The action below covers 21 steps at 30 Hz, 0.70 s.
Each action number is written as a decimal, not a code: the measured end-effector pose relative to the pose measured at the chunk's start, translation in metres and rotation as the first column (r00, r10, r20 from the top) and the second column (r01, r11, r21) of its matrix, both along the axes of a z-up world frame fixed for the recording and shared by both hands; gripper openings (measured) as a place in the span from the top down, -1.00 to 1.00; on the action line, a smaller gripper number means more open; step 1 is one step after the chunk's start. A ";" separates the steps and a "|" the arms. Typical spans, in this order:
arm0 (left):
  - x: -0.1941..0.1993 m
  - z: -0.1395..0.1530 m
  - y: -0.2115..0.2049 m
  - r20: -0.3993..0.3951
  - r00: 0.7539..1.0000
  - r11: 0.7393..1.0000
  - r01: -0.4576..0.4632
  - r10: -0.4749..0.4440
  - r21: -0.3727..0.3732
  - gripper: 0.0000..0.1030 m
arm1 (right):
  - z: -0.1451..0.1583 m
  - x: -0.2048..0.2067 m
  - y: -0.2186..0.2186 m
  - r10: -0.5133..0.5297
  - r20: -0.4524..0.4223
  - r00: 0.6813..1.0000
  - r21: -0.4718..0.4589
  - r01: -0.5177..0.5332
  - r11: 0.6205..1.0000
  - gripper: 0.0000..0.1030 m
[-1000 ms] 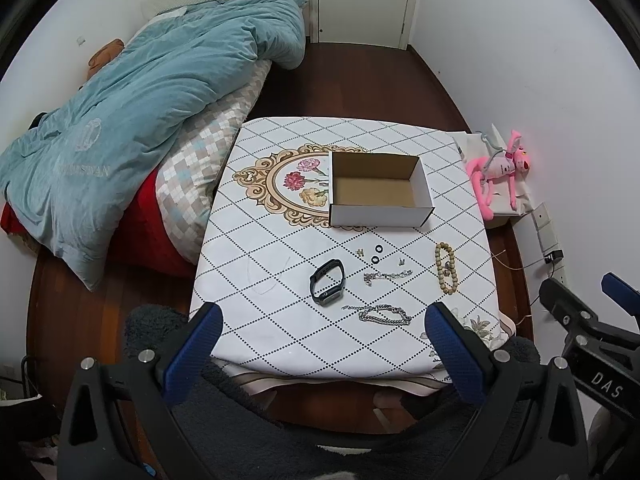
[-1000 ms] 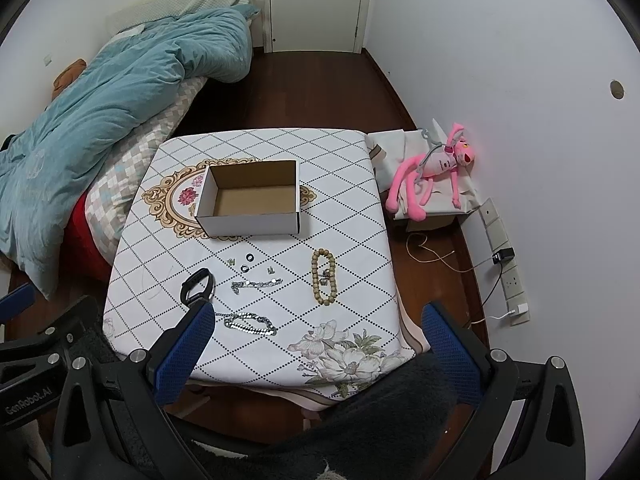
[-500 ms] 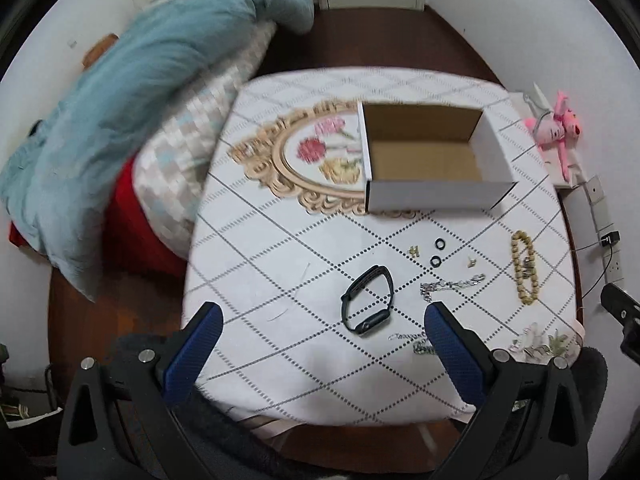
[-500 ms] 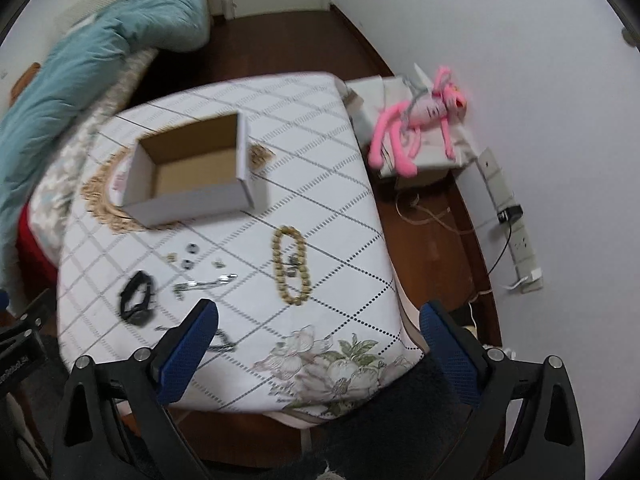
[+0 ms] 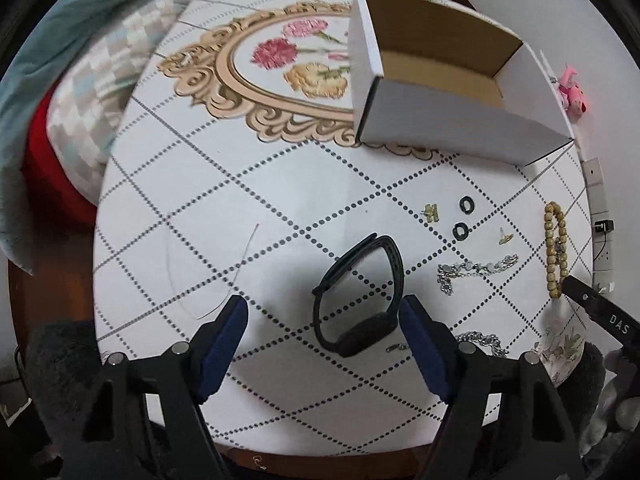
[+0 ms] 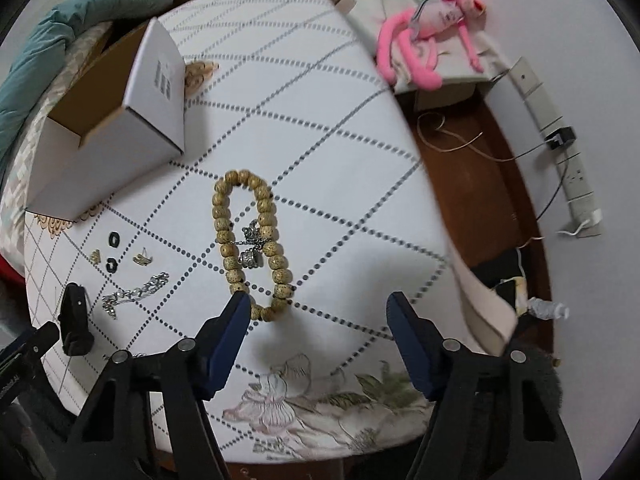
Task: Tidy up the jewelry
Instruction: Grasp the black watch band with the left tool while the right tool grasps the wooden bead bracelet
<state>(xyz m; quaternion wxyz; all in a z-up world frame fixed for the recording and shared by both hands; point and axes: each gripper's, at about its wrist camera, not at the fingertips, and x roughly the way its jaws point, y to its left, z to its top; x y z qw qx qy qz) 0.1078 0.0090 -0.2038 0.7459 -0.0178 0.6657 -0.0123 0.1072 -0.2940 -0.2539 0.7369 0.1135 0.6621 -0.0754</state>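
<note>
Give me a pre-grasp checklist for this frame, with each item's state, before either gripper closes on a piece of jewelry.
1. Left gripper open: ok, wide apart.
2. Left gripper lined up on the black band: ok, the band lies between its fingers on the table, nearer the right finger.
3. Right gripper open: ok.
4. Right gripper lined up on the bead bracelet: not ok, the bracelet's near end sits by the left finger, not centred.
5. Box open to receive items: ok, and nothing shows in the visible part.
6. Bracelet free of other pieces: cannot tell, a small silver chain lies inside its loop.
</note>
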 end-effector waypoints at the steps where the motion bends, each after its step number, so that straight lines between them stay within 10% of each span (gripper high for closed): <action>1: 0.001 -0.003 0.000 -0.002 1.000 1.000 0.001 -0.001 -0.002 -0.47 | -0.005 0.001 0.002 0.000 -0.001 1.000 0.005 0.000 1.000 -0.28; 5: 0.004 -0.011 -0.002 0.002 1.000 1.000 0.017 -0.017 0.011 -0.15 | -0.013 0.006 0.012 0.024 0.027 0.999 -0.018 -0.024 1.000 -0.12; 10: 0.002 -0.023 -0.003 -0.010 0.999 0.999 0.038 -0.037 0.031 0.78 | -0.010 0.001 0.028 0.071 0.033 0.997 -0.070 -0.068 0.995 0.15; 14: -0.004 -0.025 0.003 0.019 0.999 0.999 0.035 -0.035 0.034 0.82 | -0.006 -0.007 0.035 0.087 0.067 0.994 -0.085 -0.081 0.993 0.82; 21: -0.015 -0.002 0.004 0.057 0.997 0.998 0.044 -0.047 0.048 0.89 | 0.006 -0.013 0.033 0.045 0.114 0.992 -0.007 -0.044 0.999 0.82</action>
